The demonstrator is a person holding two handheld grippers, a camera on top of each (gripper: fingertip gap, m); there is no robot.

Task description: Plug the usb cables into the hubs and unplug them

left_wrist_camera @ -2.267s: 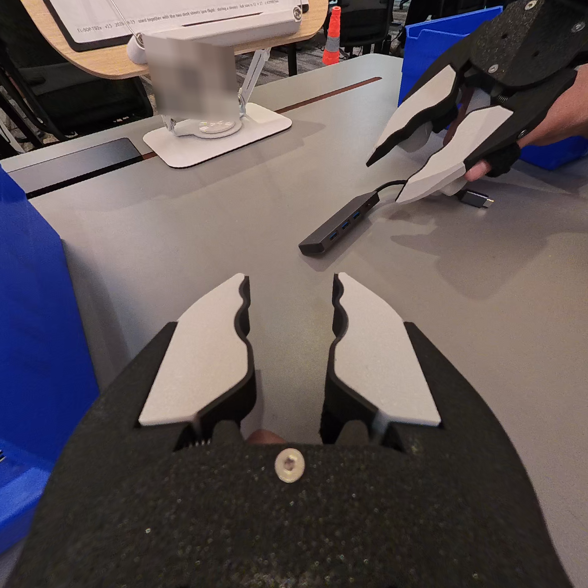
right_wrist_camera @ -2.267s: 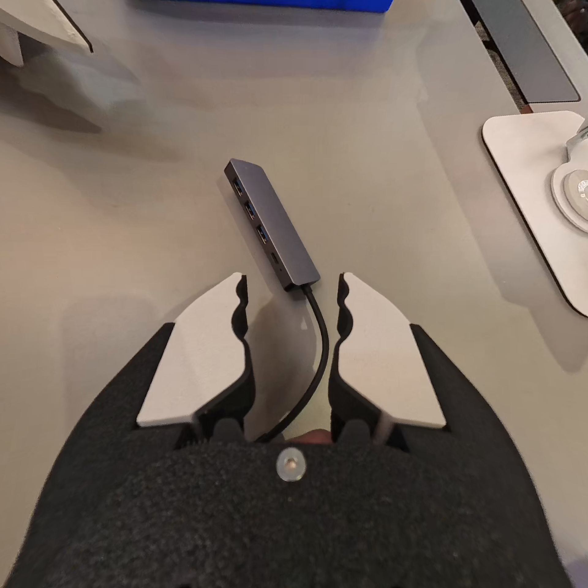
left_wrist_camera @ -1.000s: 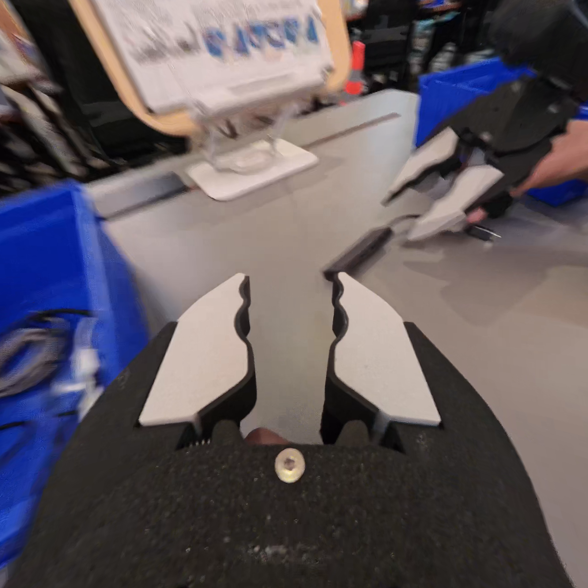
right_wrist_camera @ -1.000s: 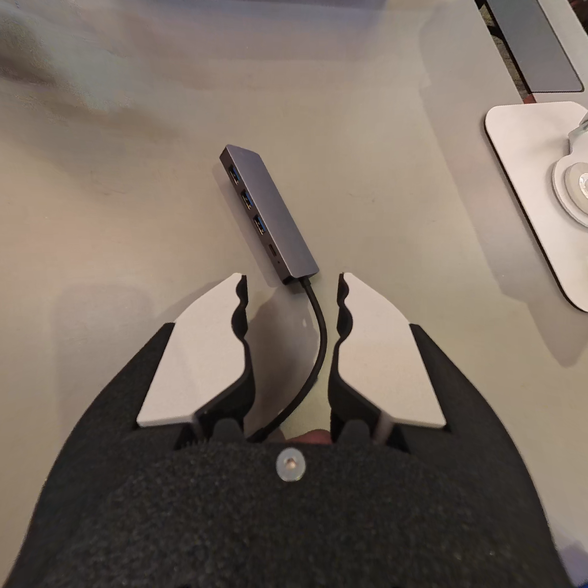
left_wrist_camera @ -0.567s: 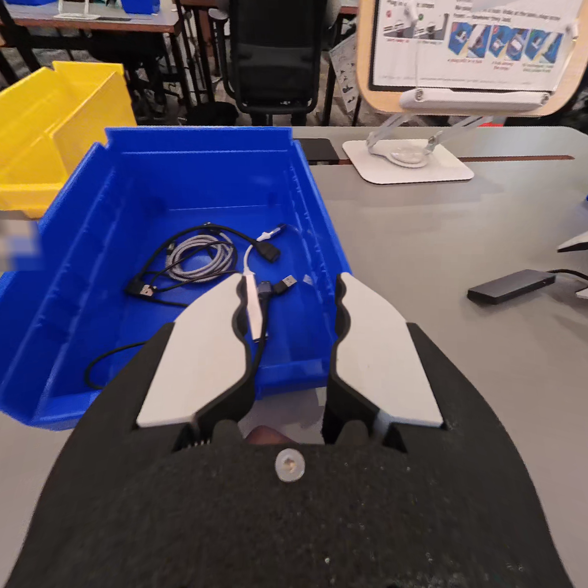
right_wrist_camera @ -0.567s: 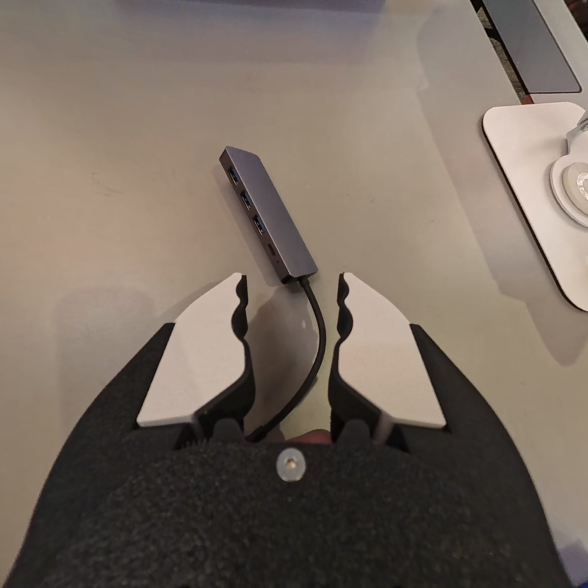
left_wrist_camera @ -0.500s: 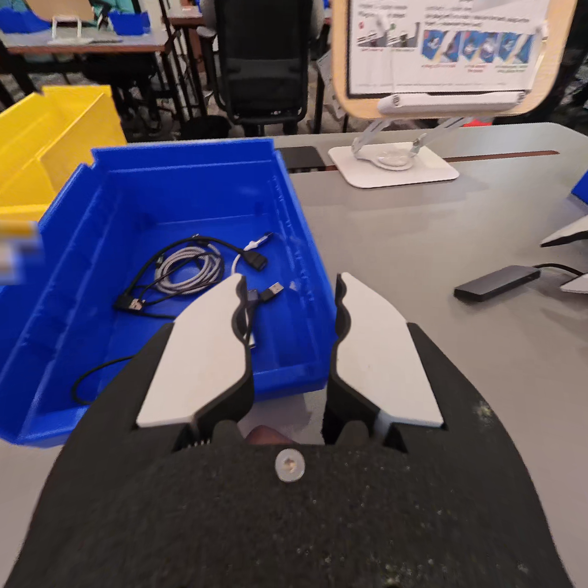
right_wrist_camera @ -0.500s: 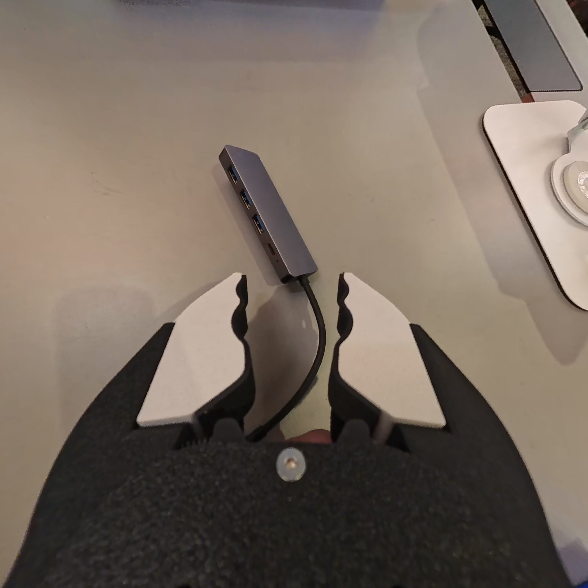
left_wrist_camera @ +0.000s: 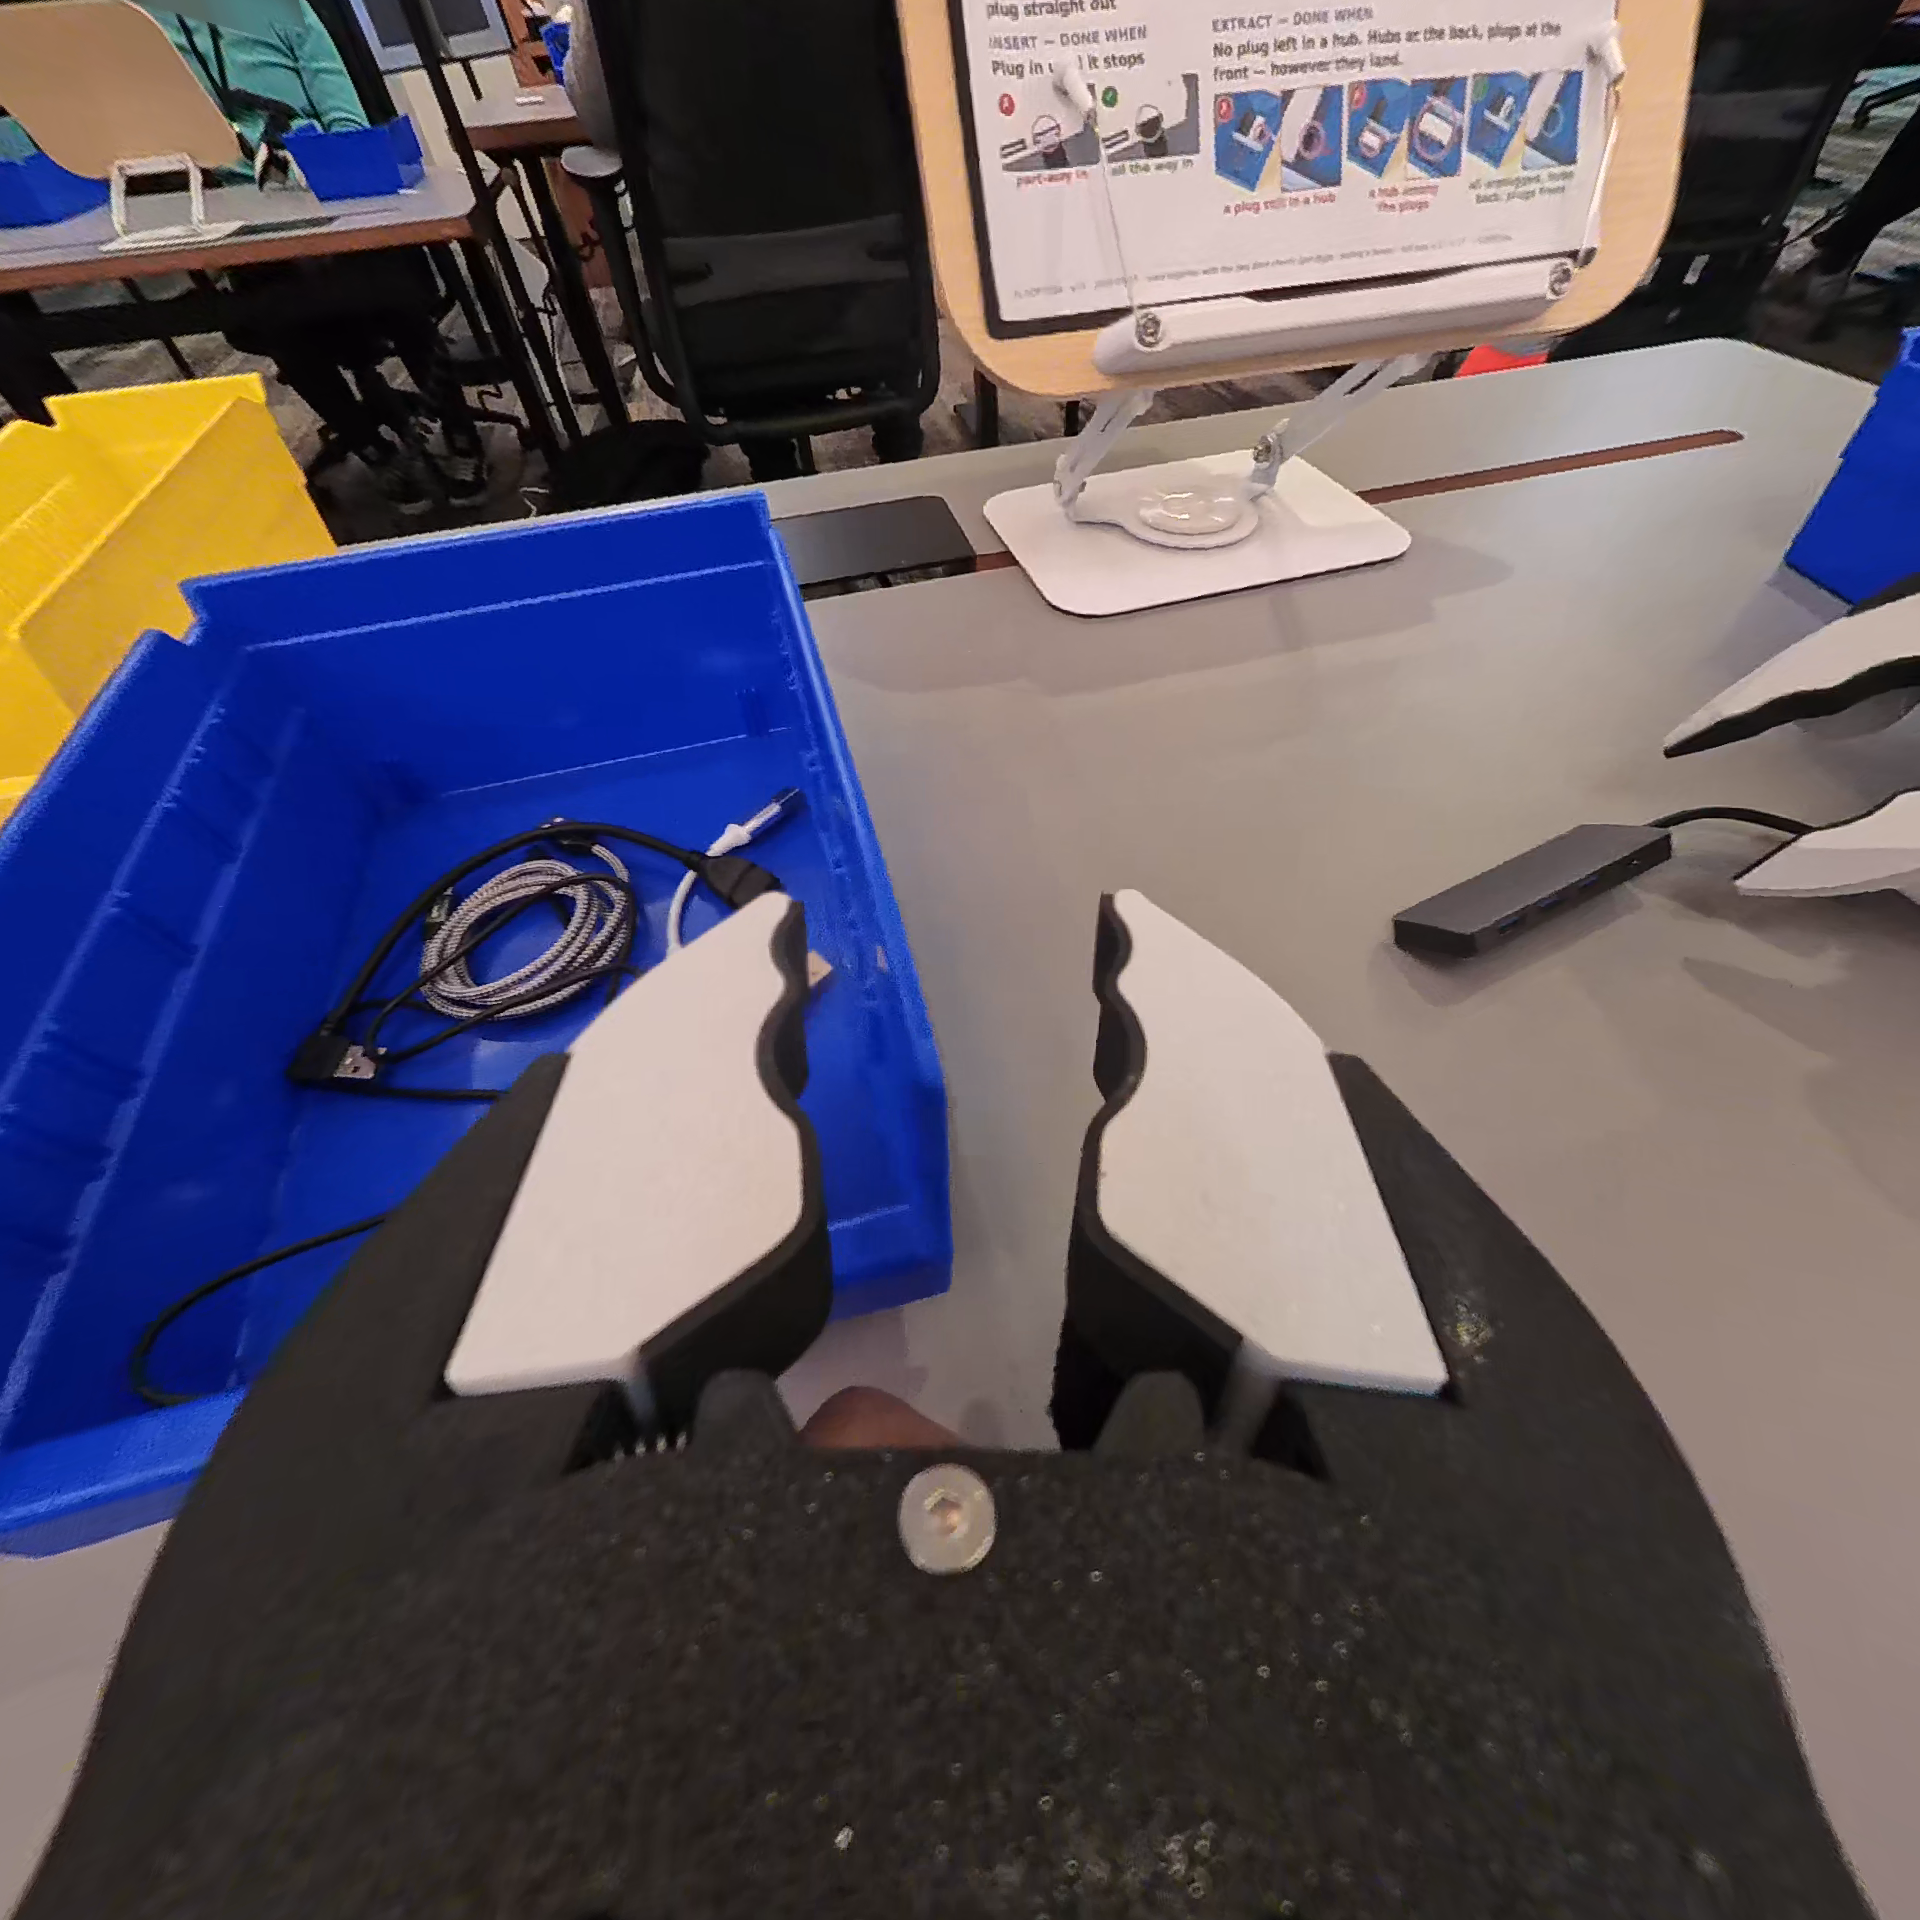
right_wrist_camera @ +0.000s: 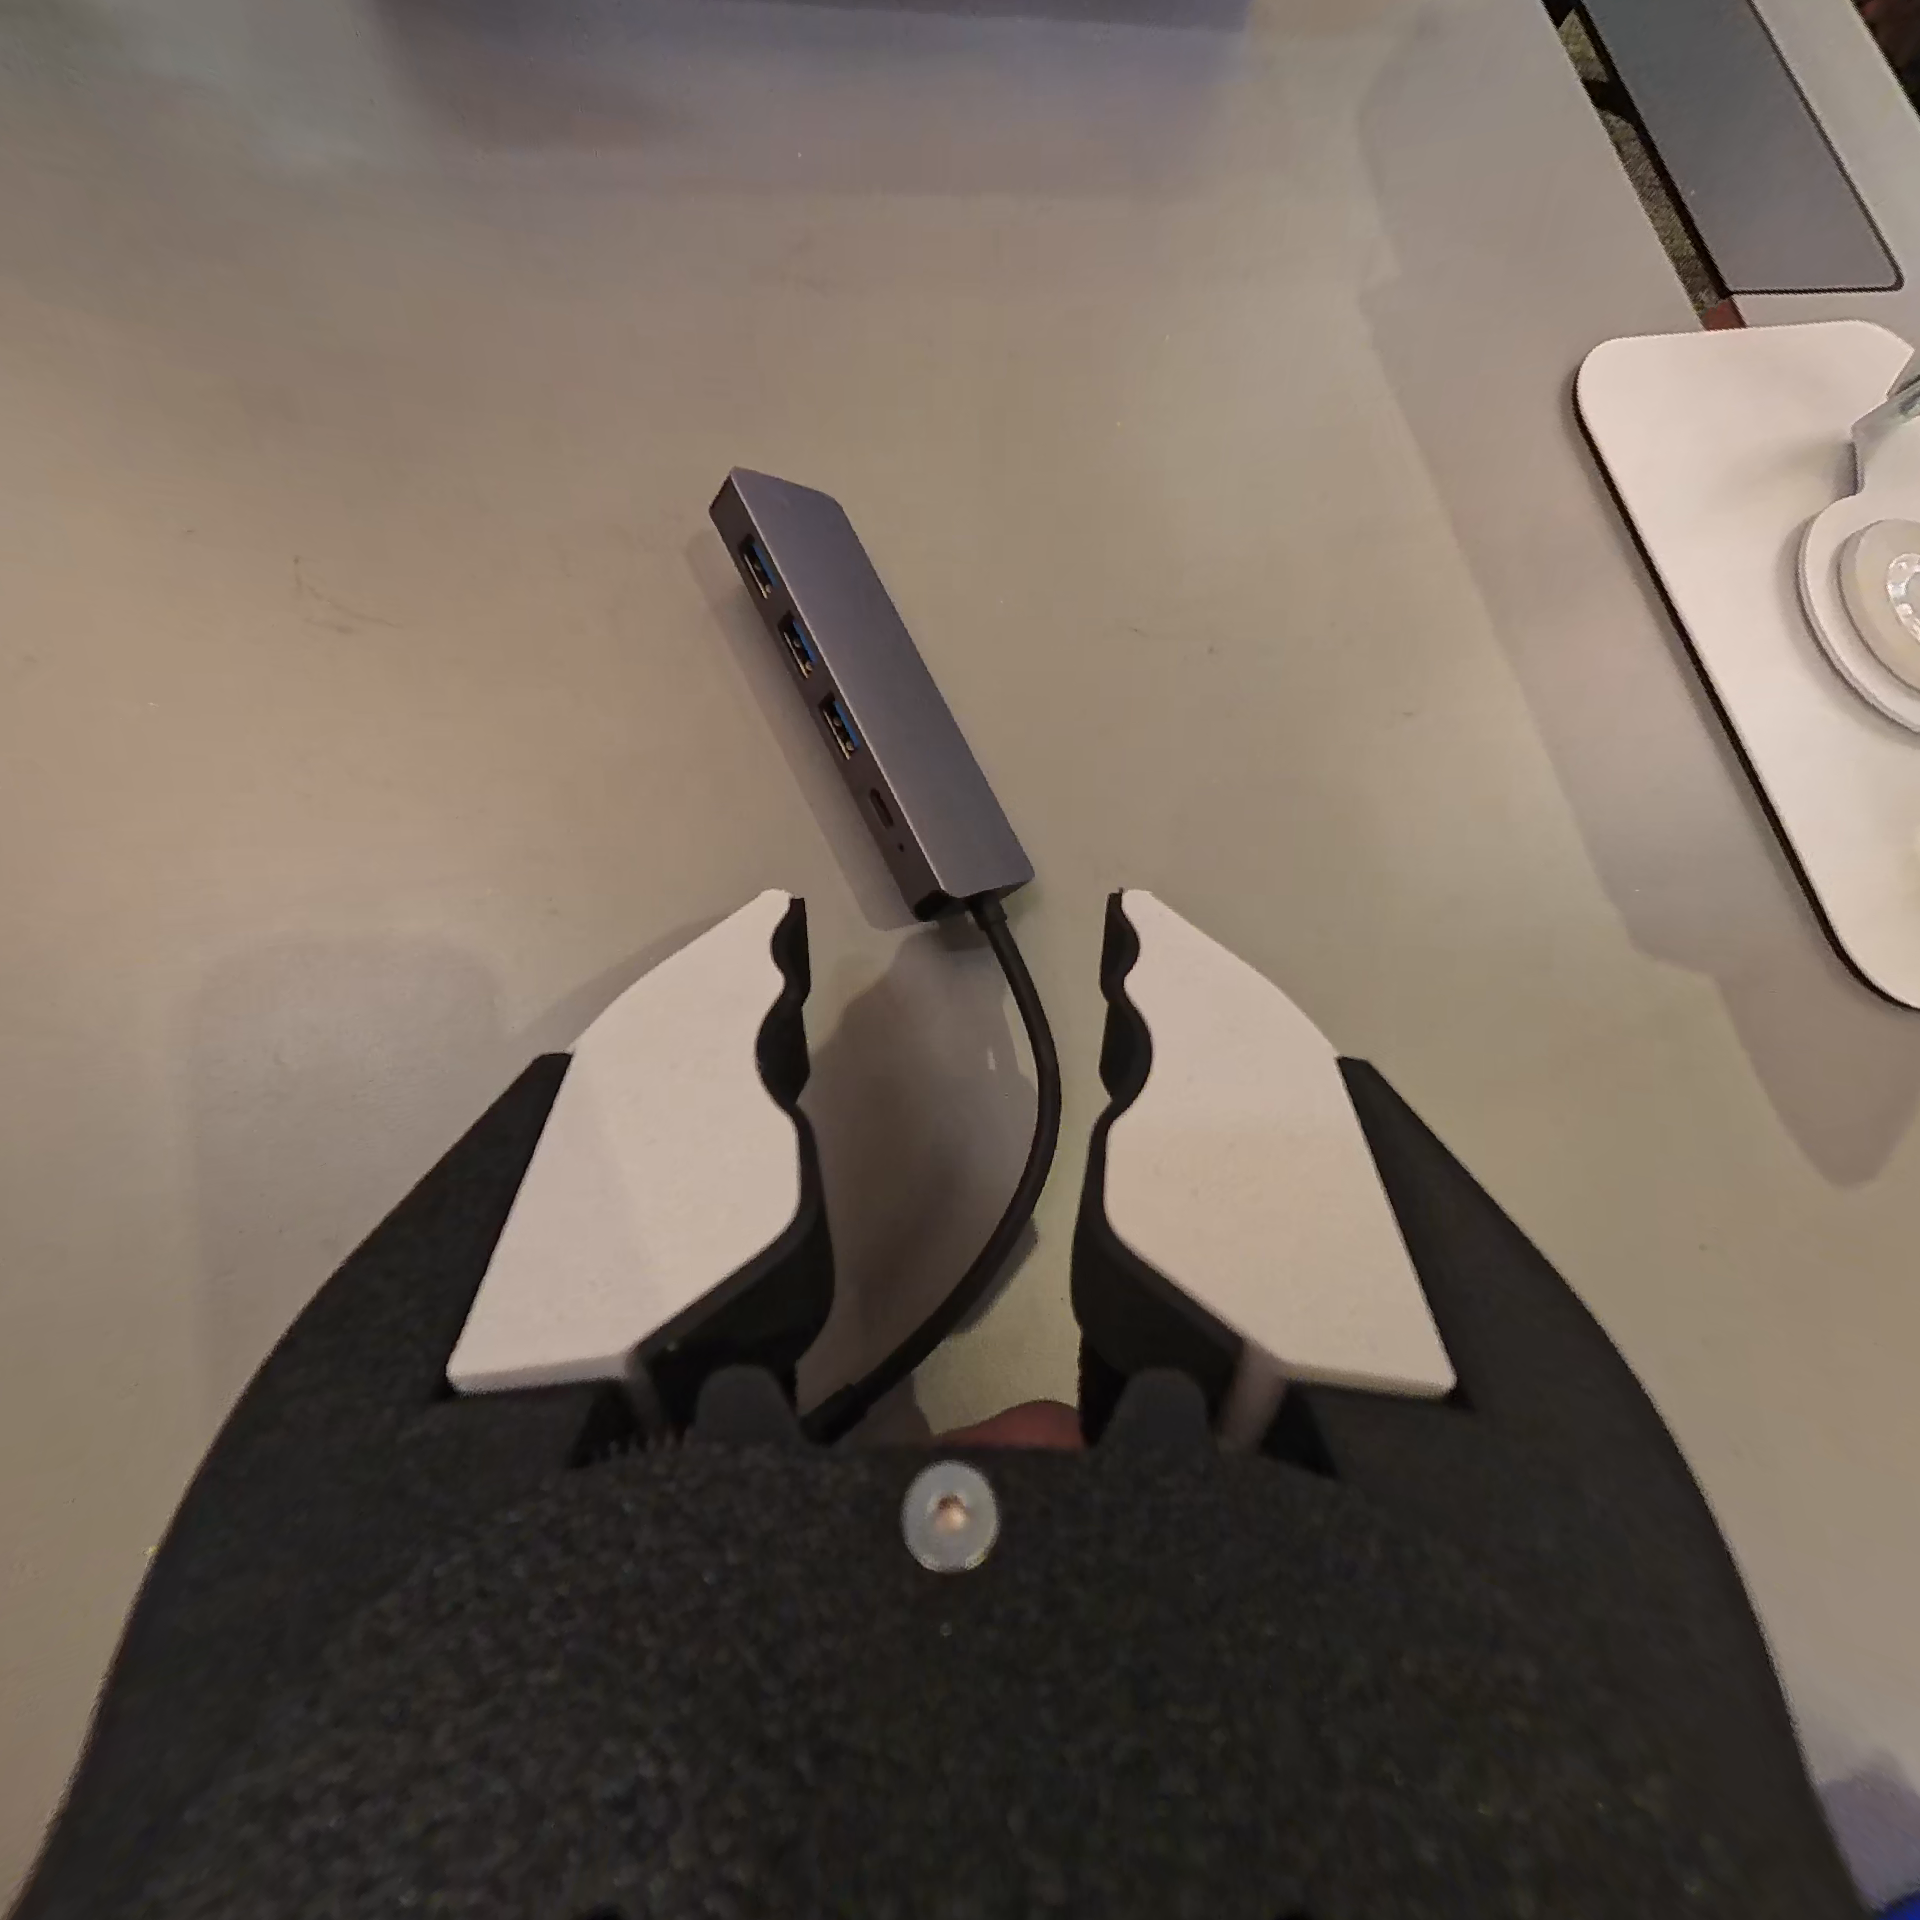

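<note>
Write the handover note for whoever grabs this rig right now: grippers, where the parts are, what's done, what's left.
Left gripper: open, empty, hovering at the near right corner of the blue bin.
Right gripper: open, empty, over the hub's lead.
USB hub: flat on the grey table; the three blue ports facing the camera are empty.
USB cables: loosely coiled in the blue bin, none held.
Done: nothing plugged in.
Left: pick a cable, plug it into the hub, then unplug.
</note>
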